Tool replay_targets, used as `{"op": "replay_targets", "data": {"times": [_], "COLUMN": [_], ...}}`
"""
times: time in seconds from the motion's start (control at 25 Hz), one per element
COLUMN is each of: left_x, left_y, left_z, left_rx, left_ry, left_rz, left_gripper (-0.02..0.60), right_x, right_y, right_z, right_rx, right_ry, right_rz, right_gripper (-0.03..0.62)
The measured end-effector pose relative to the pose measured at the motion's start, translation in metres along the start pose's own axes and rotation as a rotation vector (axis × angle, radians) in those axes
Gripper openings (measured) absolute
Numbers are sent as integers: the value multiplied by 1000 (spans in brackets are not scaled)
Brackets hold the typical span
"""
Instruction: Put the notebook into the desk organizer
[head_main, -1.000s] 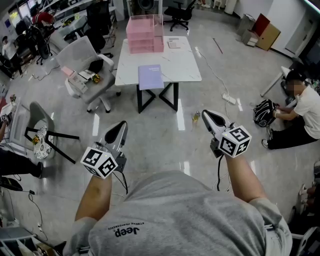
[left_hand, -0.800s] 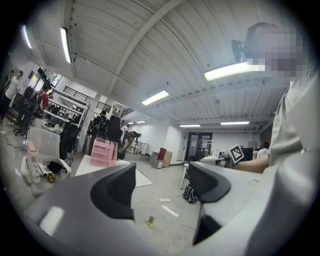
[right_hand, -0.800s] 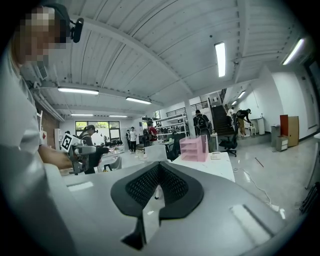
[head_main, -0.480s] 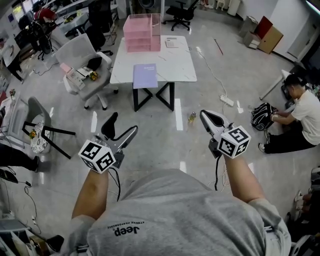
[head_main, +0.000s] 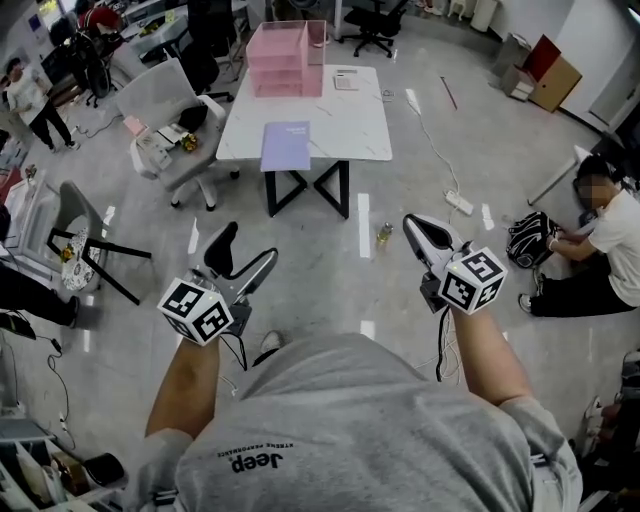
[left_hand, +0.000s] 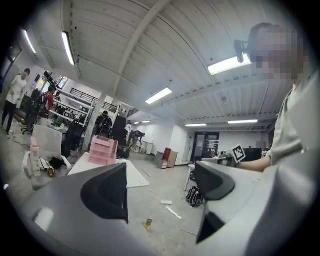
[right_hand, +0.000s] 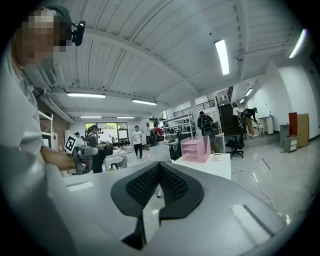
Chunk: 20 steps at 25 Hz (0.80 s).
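While I stand well back from the worktop (head_main: 352, 122), my left hand-held gripper (head_main: 250, 243) has just opened wide with nothing between its jaws; my right hand-held gripper (head_main: 413, 223) is closed tight and empty. The purple notebook (head_main: 285, 146) lies flat near the worktop's front edge; the pink desk organizer (head_main: 279, 60) stands at the far end, well apart from it.

I find the notebook (head_main: 285, 146) closed and lying flat on the white table (head_main: 350, 120), lavender cover up, at the near edge and left of centre. Its long sides run roughly toward the far end. The desk organizer (head_main: 280, 60) is pink with stacked tiers and stands upright at the far left corner of the same table. I note the two well apart, with bare tabletop between them. The notebook is not in the organizer.
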<state>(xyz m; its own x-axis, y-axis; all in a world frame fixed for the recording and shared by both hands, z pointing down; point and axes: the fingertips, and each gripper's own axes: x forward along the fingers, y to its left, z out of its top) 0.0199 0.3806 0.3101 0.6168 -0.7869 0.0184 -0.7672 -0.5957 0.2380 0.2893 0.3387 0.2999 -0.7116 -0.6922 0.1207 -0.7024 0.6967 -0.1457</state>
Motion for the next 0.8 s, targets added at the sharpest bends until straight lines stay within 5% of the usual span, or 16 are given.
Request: {"op": "replay_targets", "data": {"times": [0.32, 0.8], "left_x": [35, 168], "left_y": [68, 278], "left_z": [1, 38], "left_rx": [-26, -3], "left_ry": [-1, 45], "left_rz": [-12, -218], "left_gripper": [456, 456], "right_x": [68, 281], "right_y": [-22, -79], "right_z": [-1, 26], "right_rx": [8, 29], "right_ry": [14, -17], "right_rz": [-1, -121], "right_gripper": [-2, -2]}}
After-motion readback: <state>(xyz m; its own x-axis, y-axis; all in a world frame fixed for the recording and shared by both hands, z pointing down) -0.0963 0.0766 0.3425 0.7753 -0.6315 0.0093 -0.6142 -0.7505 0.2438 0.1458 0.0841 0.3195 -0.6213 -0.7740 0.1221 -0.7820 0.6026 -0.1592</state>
